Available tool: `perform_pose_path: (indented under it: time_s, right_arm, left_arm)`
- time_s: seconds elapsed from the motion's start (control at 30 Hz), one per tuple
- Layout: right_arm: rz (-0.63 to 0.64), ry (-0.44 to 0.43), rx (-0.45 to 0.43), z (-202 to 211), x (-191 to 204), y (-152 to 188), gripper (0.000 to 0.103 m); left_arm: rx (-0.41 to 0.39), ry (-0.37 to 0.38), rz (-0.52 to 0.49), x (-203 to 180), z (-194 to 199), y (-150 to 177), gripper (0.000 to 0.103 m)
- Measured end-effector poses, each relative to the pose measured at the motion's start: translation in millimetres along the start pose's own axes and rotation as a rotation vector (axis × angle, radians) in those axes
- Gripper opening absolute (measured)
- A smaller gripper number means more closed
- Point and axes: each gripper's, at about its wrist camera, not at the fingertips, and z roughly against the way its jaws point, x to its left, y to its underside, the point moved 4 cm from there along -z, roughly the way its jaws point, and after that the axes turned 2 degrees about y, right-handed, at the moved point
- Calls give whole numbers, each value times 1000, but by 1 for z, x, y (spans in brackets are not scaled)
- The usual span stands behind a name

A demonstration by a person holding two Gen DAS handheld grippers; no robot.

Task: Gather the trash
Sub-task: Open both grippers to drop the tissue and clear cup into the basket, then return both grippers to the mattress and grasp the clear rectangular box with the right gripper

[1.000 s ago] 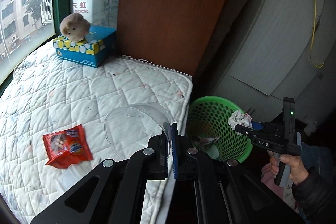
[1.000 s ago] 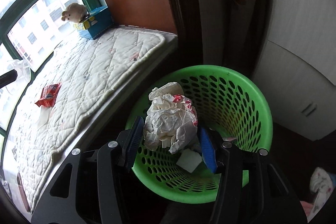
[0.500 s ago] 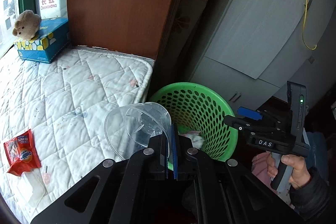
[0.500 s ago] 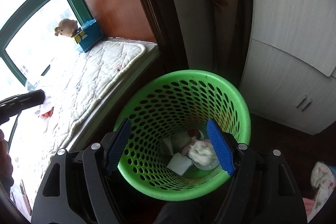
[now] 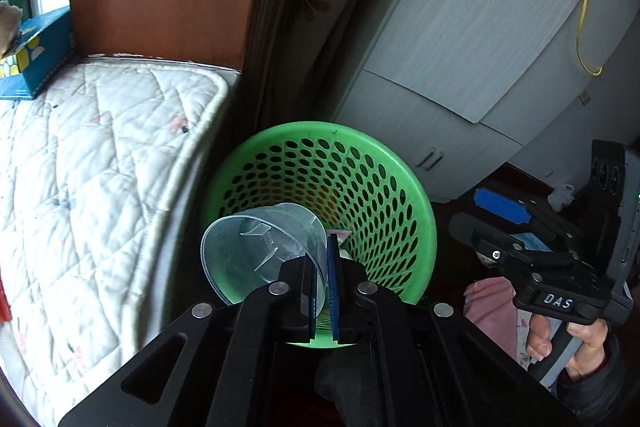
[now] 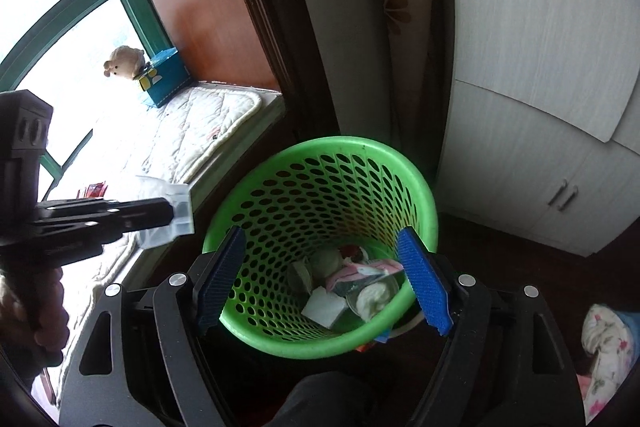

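1. Over the green basket [image 5: 320, 195], in the left wrist view, the left gripper [image 5: 324, 267] carries a clear plastic cup [image 5: 260, 247]. Its fingers [image 5: 333, 275] are pressed nearly together, pinching the cup's thin wall between the blue pads. The cup lies tilted with its mouth toward the camera, above the near-left part of the basket rim and not yet let go. The quilted mattress [image 5: 100, 167] sits to the left, with a blue tissue box [image 5: 36, 63] at its far end. The right gripper [image 5: 504, 227] shows at the right edge, held in the person's hand [image 5: 568, 343].

2. In the right wrist view, the right gripper [image 6: 326, 283] hovers above the same basket [image 6: 328, 187], fingers [image 6: 424, 287] spread wide on either side of the opening, holding and touching nothing. Crumpled paper and wrappers [image 6: 352, 287] already lie at the bottom, so part of the collecting looks done. The left gripper [image 6: 168, 217] enters from the left with the cup [image 6: 168, 215] just beside the rim. A red snack packet [image 6: 94, 190] lies on the mattress [image 6: 192, 131] behind it and appears to be left for collection. The cup's drop is likely the step in hand.
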Motion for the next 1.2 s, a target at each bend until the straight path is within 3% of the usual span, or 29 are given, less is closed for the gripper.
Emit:
perform_pose_path:
  time_s: [0.1,0.17,0.2,0.33,0.53,1.2]
  right_arm:
    - [-7,2,0,2,-4,2,78]
    - [-11,1,0,3,-6,3,78]
    - [-13,1,0,4,-7,4,78]
    - [-16,-1,0,5,-9,5,78]
    - [-12,-15,0,5,-4,5,78]
    - [115,-127,15,-12,86,-9,82]
  left_arm:
    - [14,16,5,-4,-12,0,14]
    - [14,27,19,-5,-17,1,37]
    - [11,26,23,-4,-19,1,39]
    - [22,51,52,-3,-22,7,41]
    - [-2,4,66,13,-2,12,44]
    - [-154,-304,234,158,131,46,61]
